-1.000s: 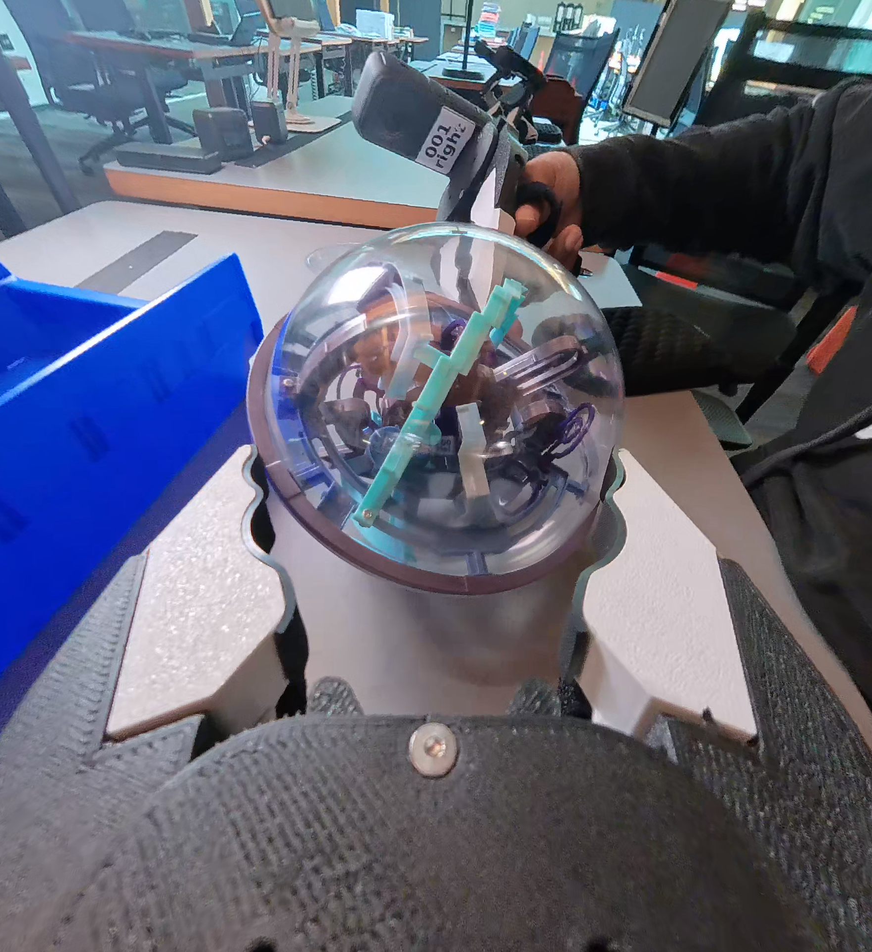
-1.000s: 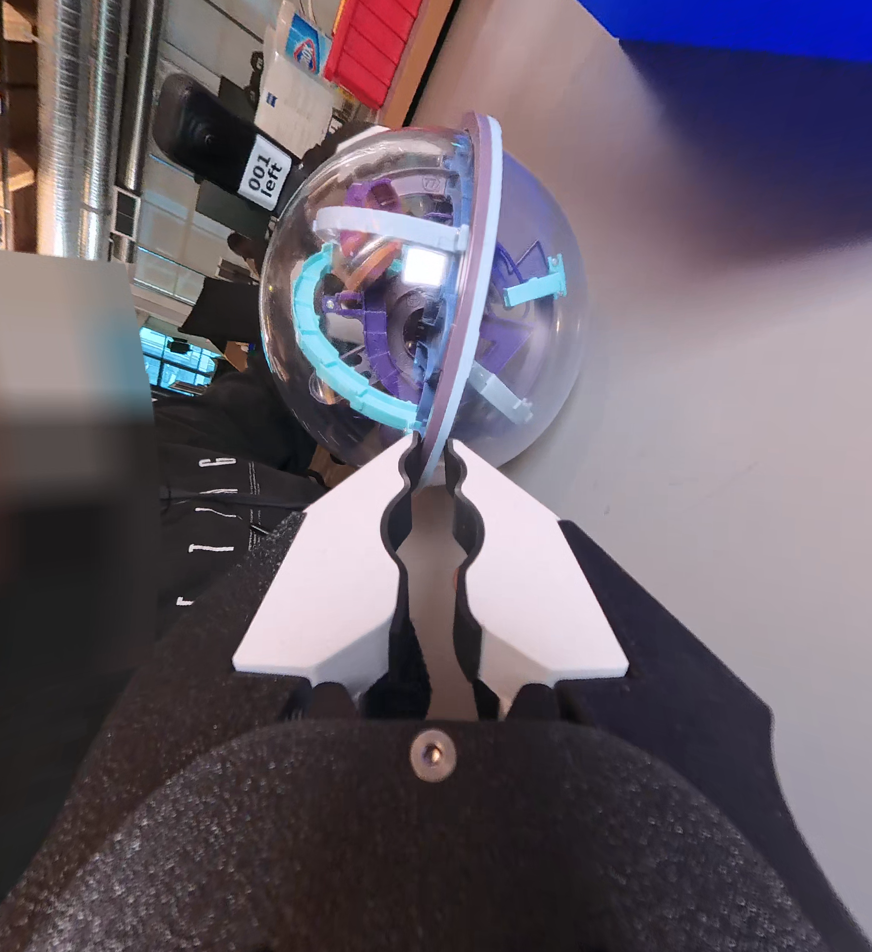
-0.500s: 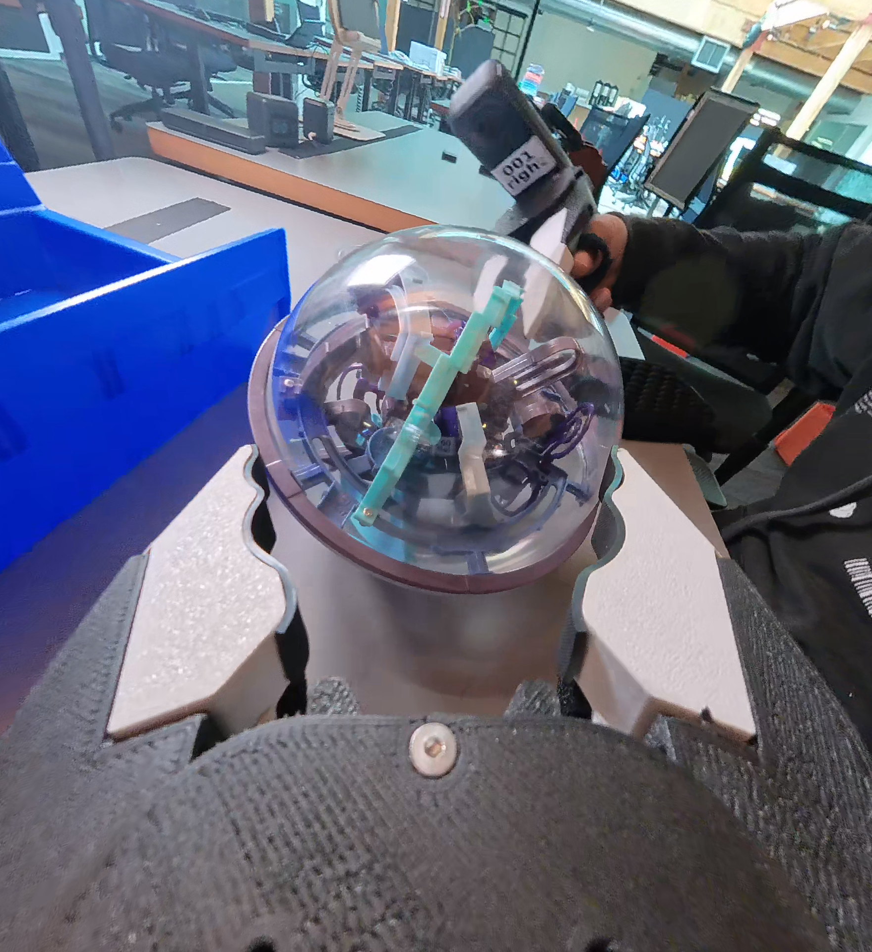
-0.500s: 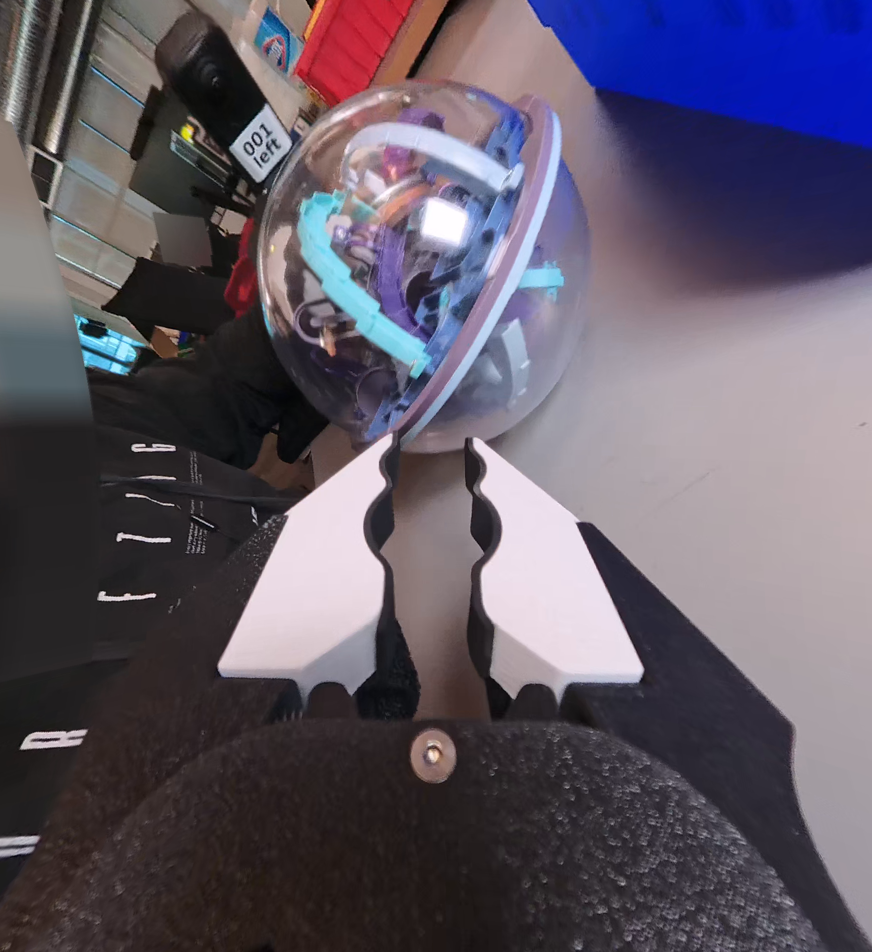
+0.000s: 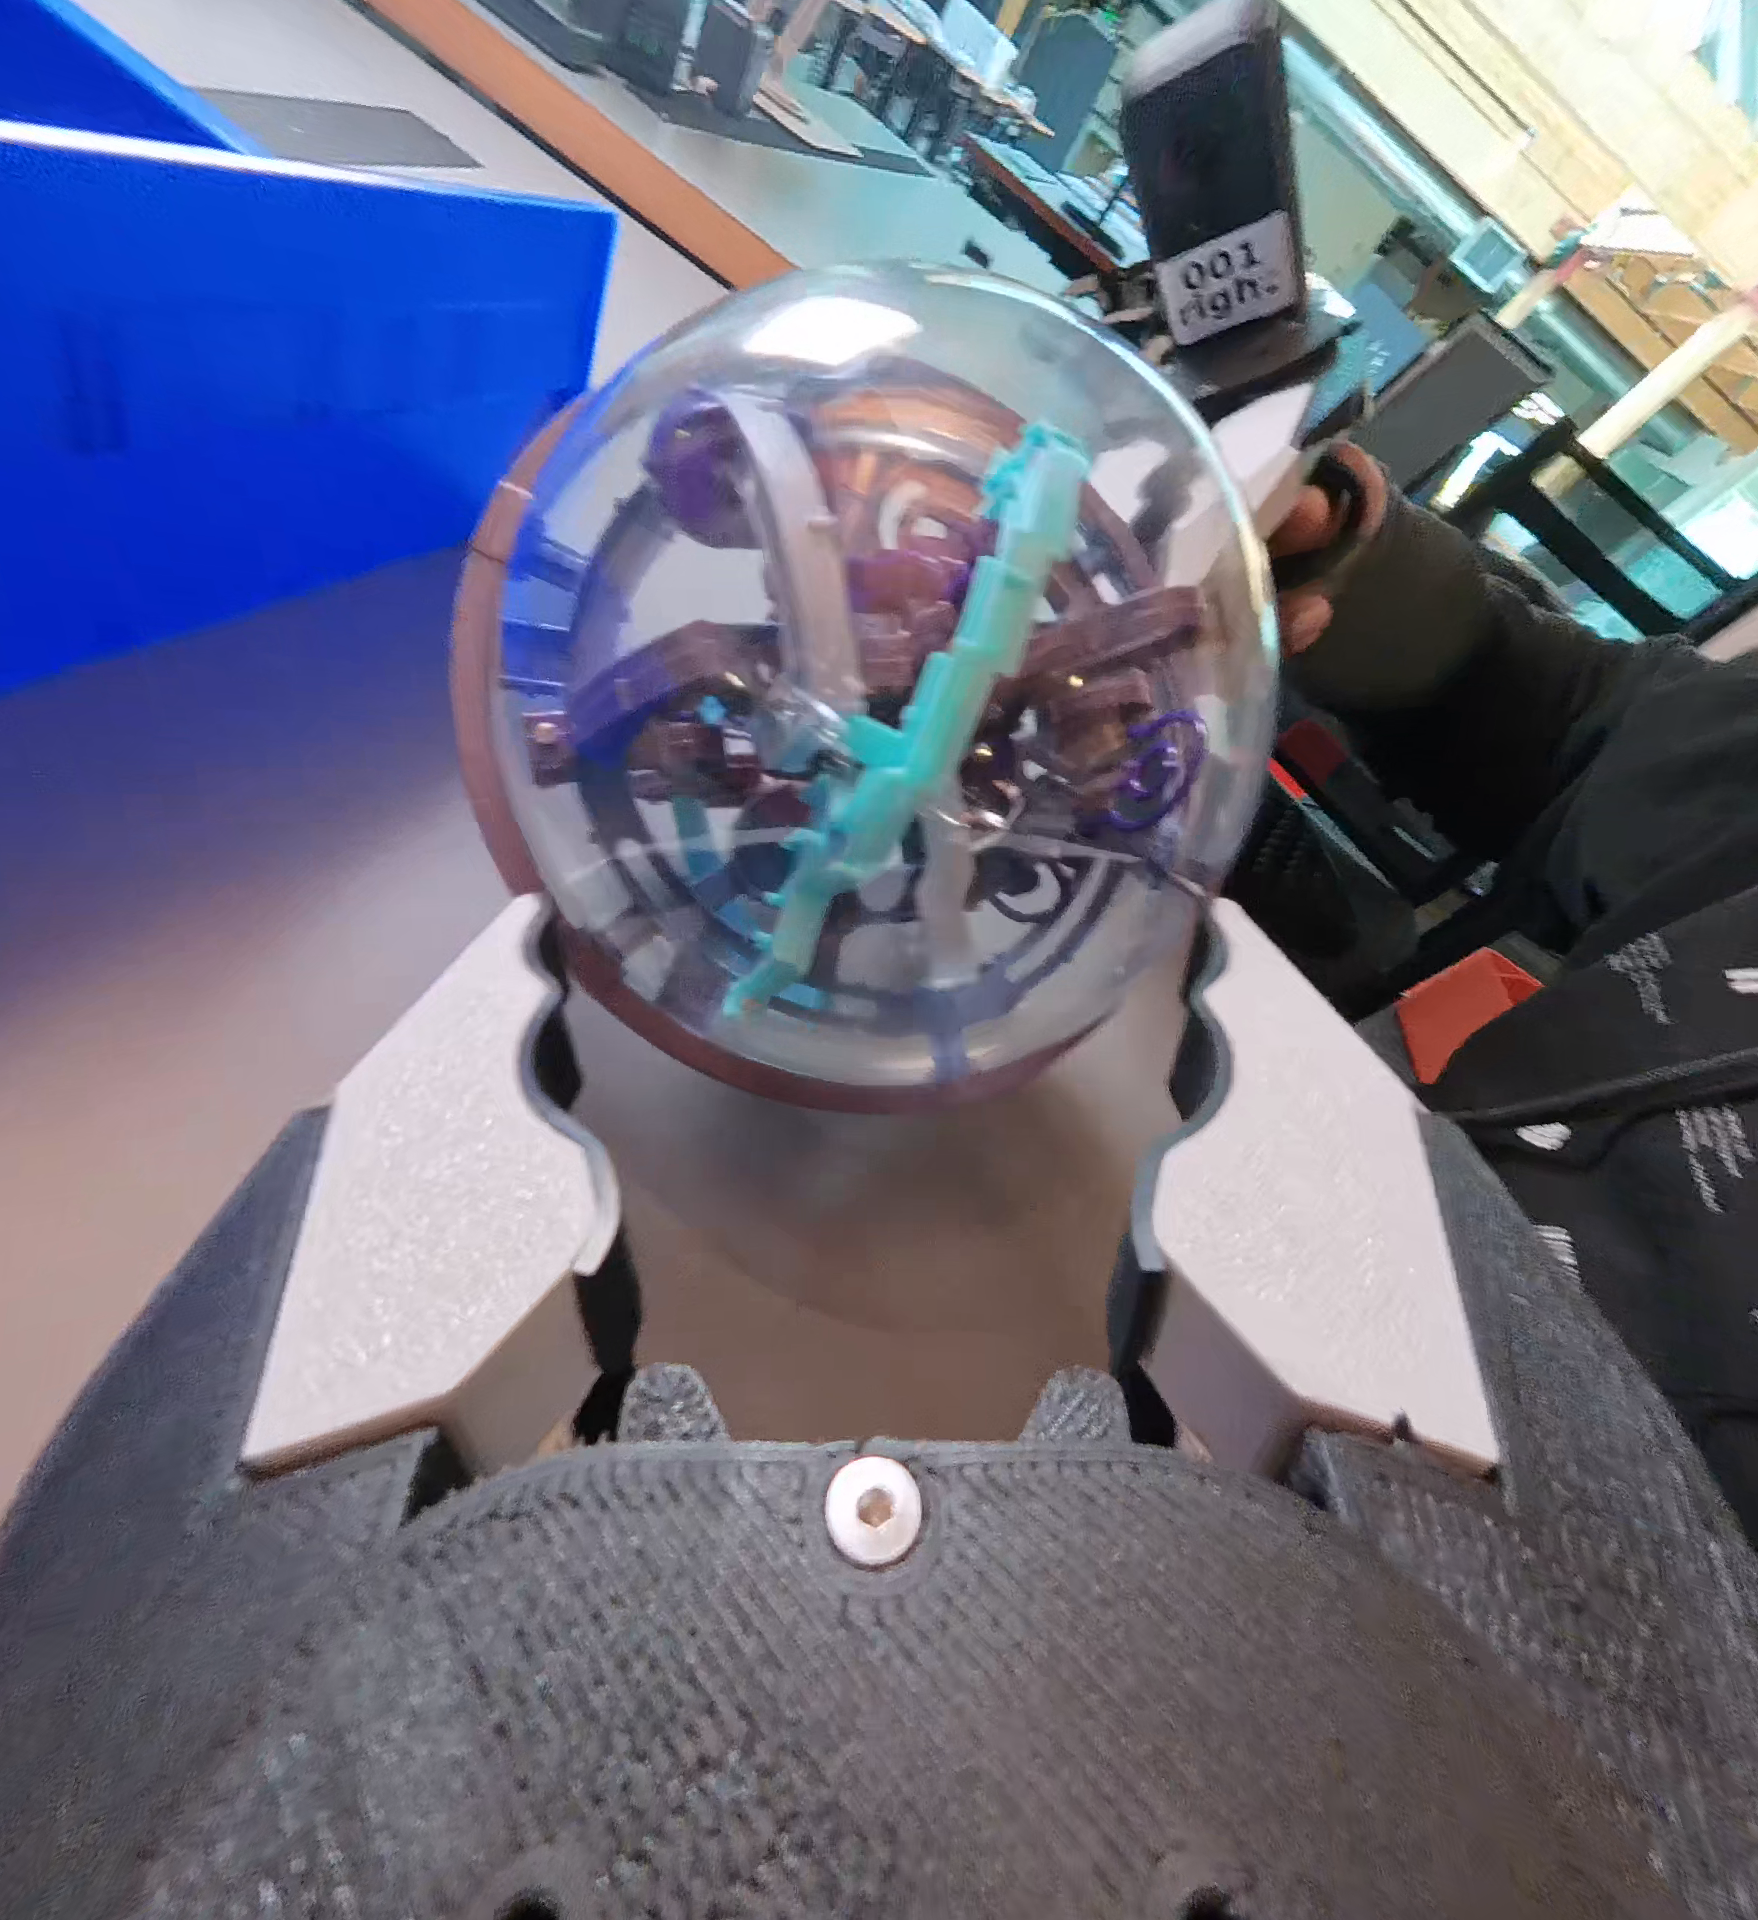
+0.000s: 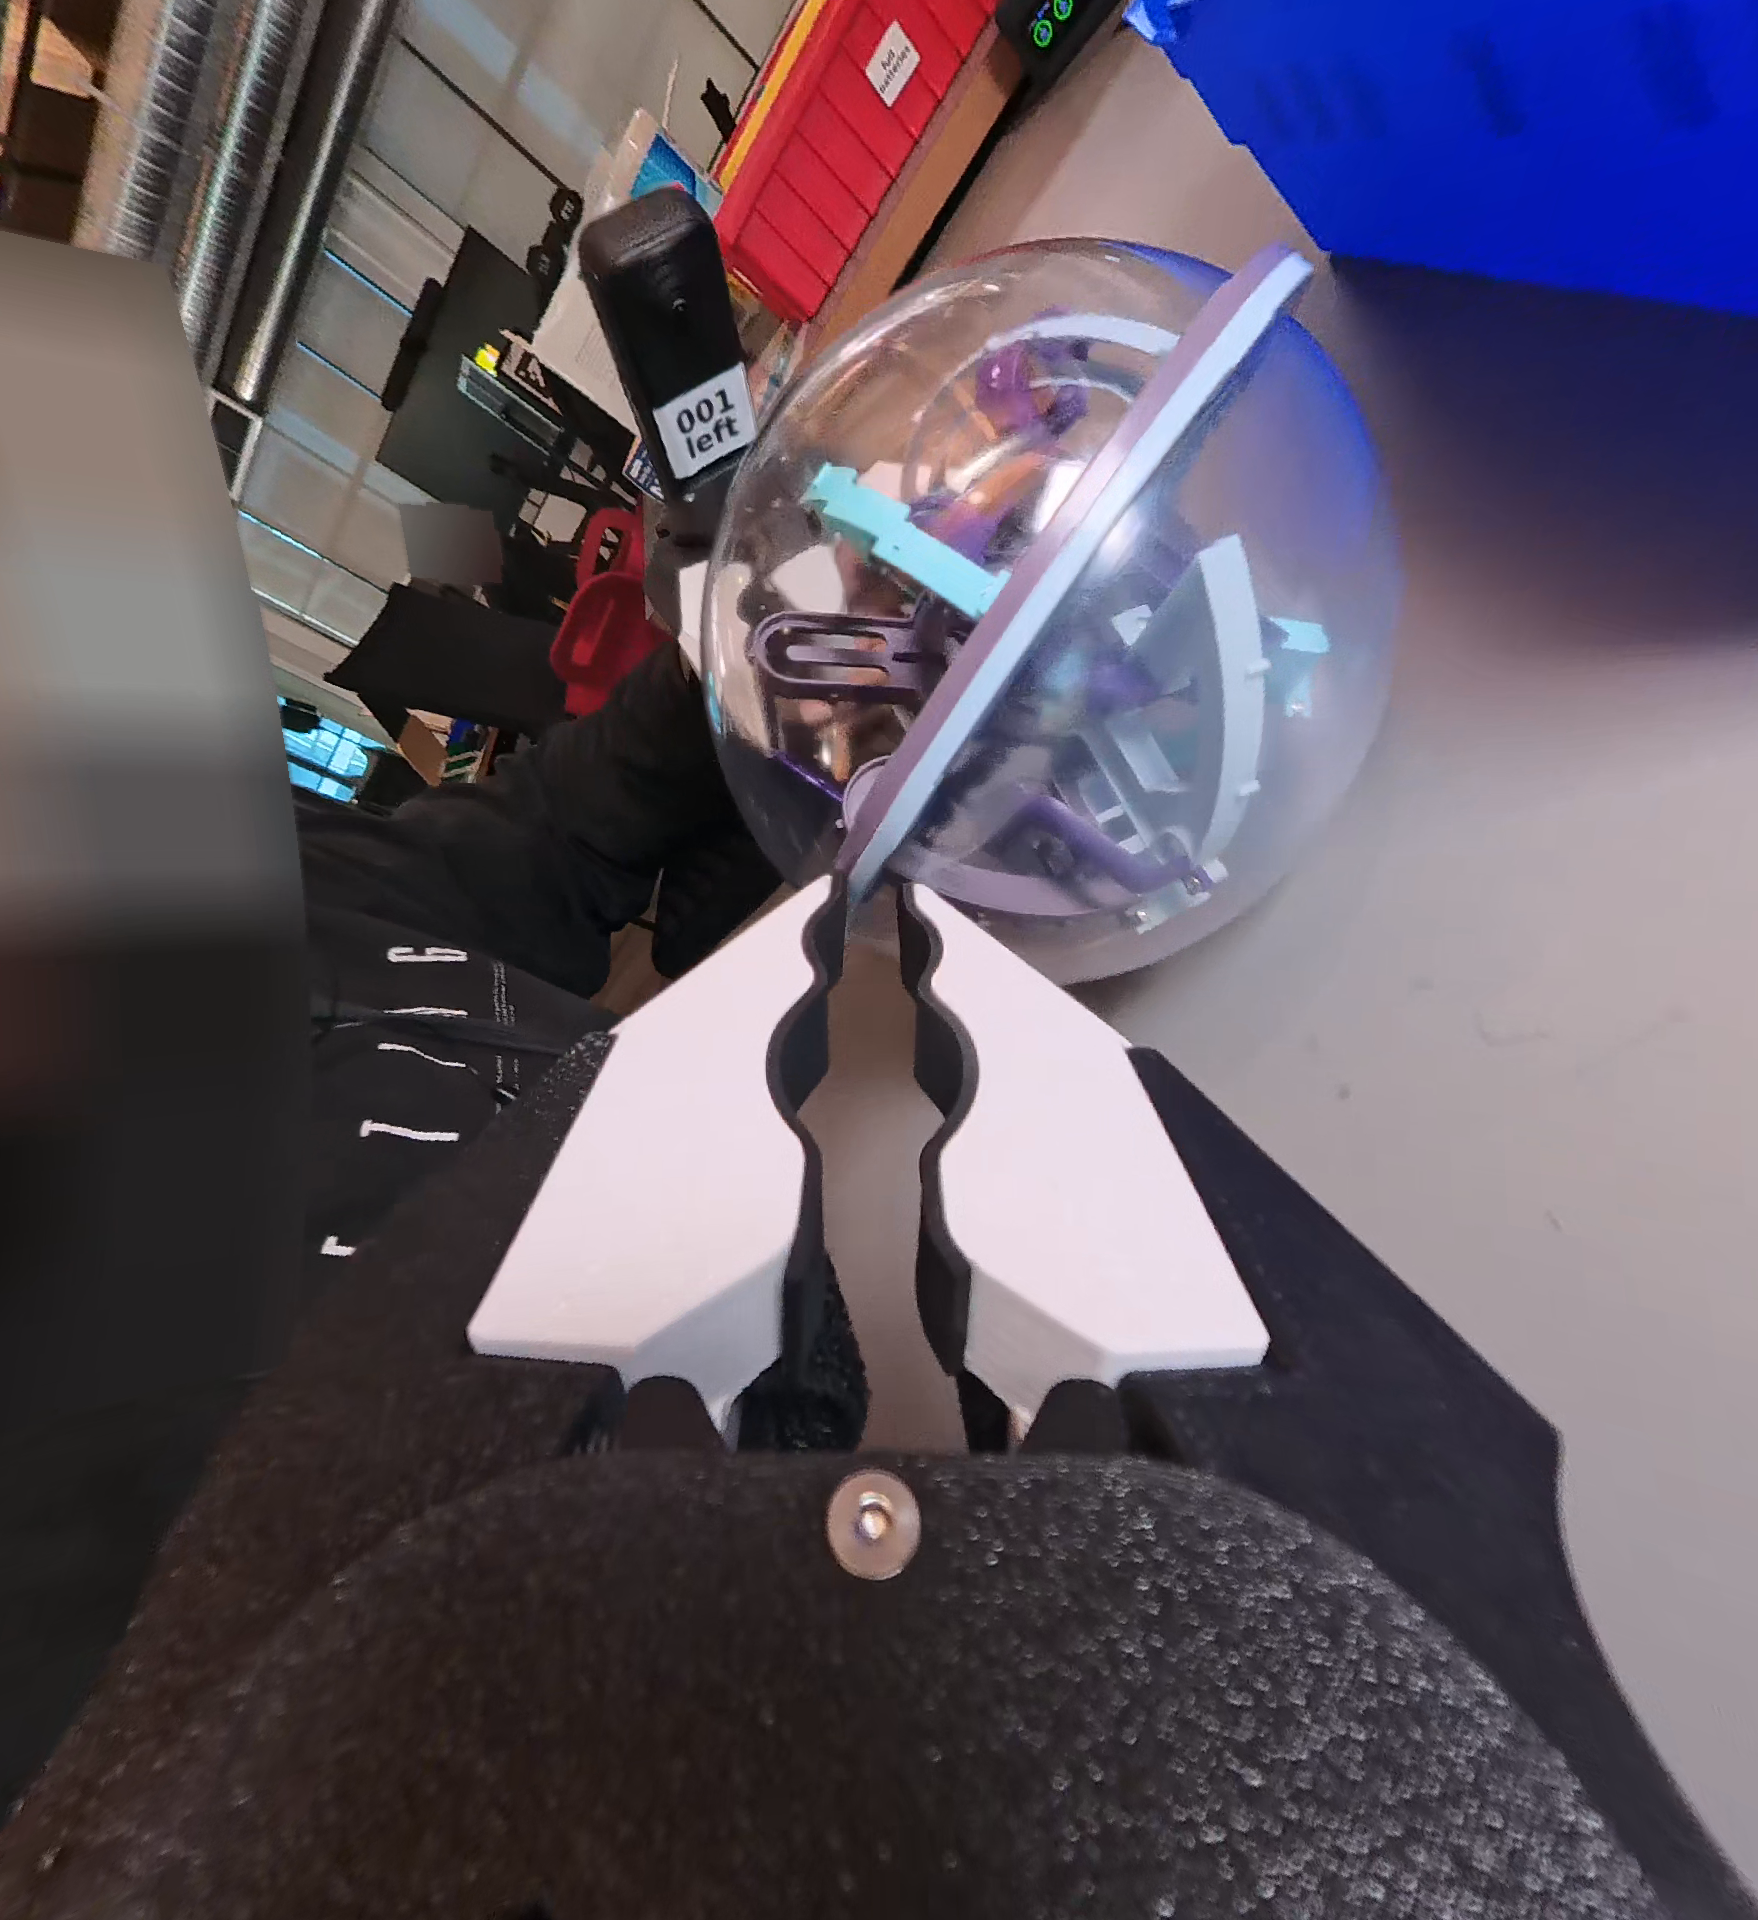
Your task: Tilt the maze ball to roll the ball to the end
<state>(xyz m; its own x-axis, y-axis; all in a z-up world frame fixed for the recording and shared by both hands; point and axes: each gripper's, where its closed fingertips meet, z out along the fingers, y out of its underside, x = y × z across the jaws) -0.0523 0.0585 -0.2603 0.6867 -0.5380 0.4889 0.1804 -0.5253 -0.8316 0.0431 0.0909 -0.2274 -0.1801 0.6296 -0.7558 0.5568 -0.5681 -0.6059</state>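
The maze ball [image 5: 864, 675] is a clear sphere with teal, purple and brown tracks and a purple ring around its middle. It is near the grey table. My left gripper [image 5: 870, 925] is shut on its lower sides, one fingertip on each side. My right gripper [image 6: 870, 888] is on the far side, with narrow jaws pinched on the edge of the ring [image 6: 1093, 582], which slants up to the right. The maze ball [image 6: 1051, 613] fills the middle of the right wrist view. I cannot pick out the small ball inside.
A blue bin [image 5: 179, 416] stands close on the left of the ball and also shows in the right wrist view [image 6: 1581, 135]. A person's dark sleeve [image 5: 1581, 779] is at the right. A red box [image 6: 854, 135] sits farther back. The grey table [image 6: 1477, 1143] lies under the ball.
The ball has turned: its ring went from upright to slanted in the right wrist view. My right gripper opened off the ring half a second ago and has closed on it again.
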